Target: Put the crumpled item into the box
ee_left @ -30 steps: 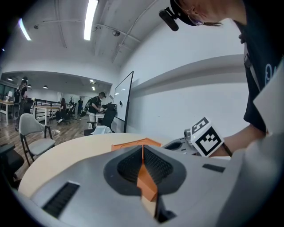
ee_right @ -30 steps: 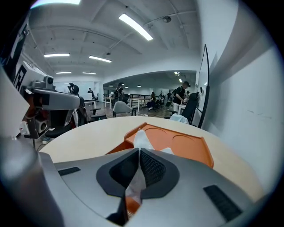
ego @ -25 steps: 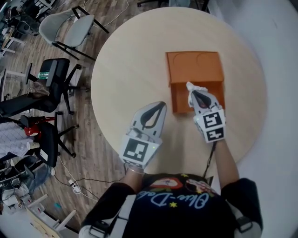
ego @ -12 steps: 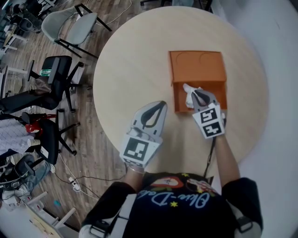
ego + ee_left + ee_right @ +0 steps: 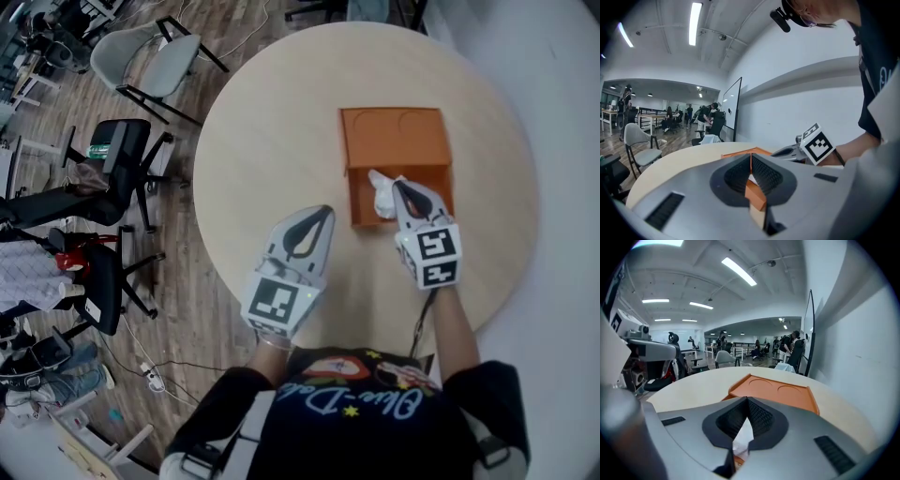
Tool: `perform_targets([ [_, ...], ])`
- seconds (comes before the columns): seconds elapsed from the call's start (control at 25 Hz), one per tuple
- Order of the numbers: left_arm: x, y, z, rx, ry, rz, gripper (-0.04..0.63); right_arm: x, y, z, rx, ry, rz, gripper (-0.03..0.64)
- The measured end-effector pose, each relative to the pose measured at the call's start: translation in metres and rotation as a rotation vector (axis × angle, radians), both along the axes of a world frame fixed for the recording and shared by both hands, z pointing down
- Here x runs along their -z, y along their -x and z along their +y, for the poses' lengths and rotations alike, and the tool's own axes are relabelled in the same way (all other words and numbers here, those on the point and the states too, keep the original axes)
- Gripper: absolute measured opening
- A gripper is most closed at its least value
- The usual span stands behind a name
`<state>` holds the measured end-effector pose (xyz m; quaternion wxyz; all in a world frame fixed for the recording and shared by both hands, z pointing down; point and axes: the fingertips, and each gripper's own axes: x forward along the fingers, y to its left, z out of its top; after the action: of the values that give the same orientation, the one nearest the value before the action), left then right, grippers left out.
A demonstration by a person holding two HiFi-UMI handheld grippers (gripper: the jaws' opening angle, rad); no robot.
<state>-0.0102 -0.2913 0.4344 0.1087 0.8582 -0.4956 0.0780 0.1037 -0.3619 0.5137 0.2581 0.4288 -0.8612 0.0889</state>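
Observation:
An orange box lies open on the round table, its lid folded back on the far side. The white crumpled item hangs over the box's open part, and my right gripper is shut on it. In the right gripper view the white item shows between the closed jaws, with the orange lid beyond them. My left gripper is shut and holds nothing, just left of the box's near corner. In the left gripper view its jaws meet at the left gripper's tip, with the box ahead.
The table's near edge runs just under both grippers. Office chairs and a black chair stand on the wooden floor to the left. A power strip with cables lies on the floor near the person's feet.
My right gripper has drawn slightly back toward the person, and the crumpled item has shifted a little left and lower over the box. The left gripper has stayed put.

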Motion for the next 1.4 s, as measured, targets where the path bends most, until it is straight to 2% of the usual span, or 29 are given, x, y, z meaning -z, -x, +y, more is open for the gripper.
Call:
perform_targets([
  [0.32,0.016,0.004,0.013,-0.003,-0.025,-0.046,-0.008,0.041,-0.005,0.038,-0.028,-0.031,-0.125,0.000],
  [0.64,0.046,-0.014,0.035,-0.031,-0.071,-0.063,-0.008,0.104,-0.013,0.074,-0.049,-0.142,-0.247,0.000],
  [1.0,0.074,-0.030,0.058,-0.045,-0.124,-0.070,-0.008,0.145,-0.014,0.107,-0.004,-0.229,-0.316,0.000],
  [1.4,0.081,-0.044,0.076,-0.058,-0.150,-0.070,-0.008,0.154,-0.025,0.128,-0.010,-0.251,-0.347,0.000],
])
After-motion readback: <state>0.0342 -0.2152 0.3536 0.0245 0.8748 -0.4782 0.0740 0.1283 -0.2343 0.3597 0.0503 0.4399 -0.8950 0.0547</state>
